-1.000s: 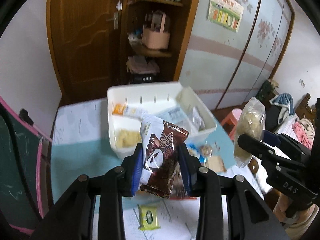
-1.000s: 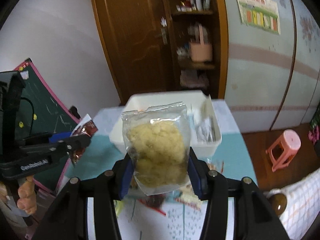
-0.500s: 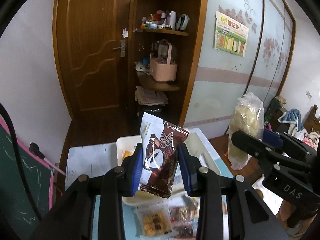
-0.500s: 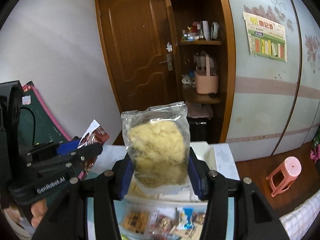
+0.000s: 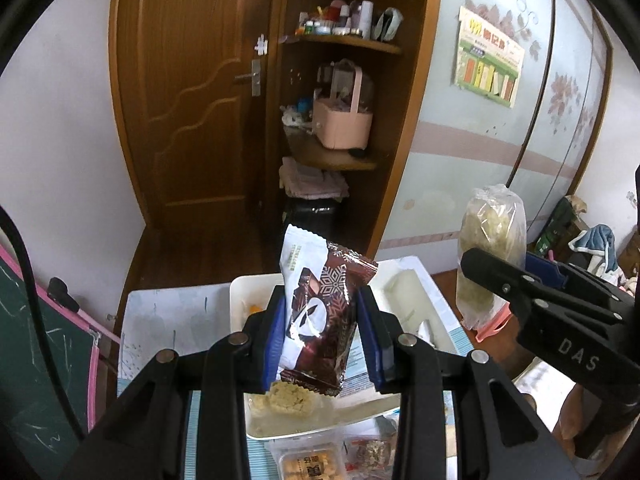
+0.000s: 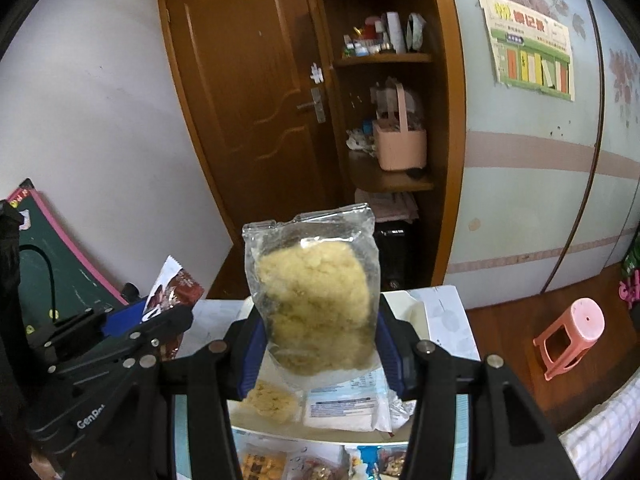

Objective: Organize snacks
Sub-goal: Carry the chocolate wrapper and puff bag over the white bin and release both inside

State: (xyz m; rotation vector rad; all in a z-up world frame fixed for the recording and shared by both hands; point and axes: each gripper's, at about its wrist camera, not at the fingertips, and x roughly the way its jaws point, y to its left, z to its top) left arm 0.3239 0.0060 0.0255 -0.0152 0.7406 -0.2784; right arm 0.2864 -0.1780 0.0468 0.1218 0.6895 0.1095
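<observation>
In the left wrist view the left tool [image 5: 322, 334] sits at the lower centre of the frame, its two fingers closed against the sides of a brown and white snack packet [image 5: 320, 312] that stands upright between the blue pads. Behind and below the packet lies a white tray [image 5: 416, 292] on the table [image 5: 168, 320]; a yellow crumbly snack [image 5: 290, 400] shows in the tray's near part, just under the packet's lower edge. At the bottom centre, in front of the tray, a box of small biscuits [image 5: 306, 462] lies on the table.

At the right of that frame the right tool [image 5: 496, 280] reaches in from the edge, gripping a clear bag of yellow crumbs [image 5: 490, 248] held upright in the air, to the right of the tray.

In the right wrist view the right tool [image 6: 320, 340] fills the lower centre, fingers pressed on both sides of the same clear bag [image 6: 316, 300], which stands upright above the tray [image 6: 412, 312]. A white sachet [image 6: 344, 408] and a loose yellow snack [image 6: 272, 400] lie in the tray beneath it. The left tool [image 6: 176, 312] shows at the lower left with the brown packet [image 6: 172, 288] sticking up from it. A pink stool [image 6: 572, 336] stands on the floor at the right.
</observation>
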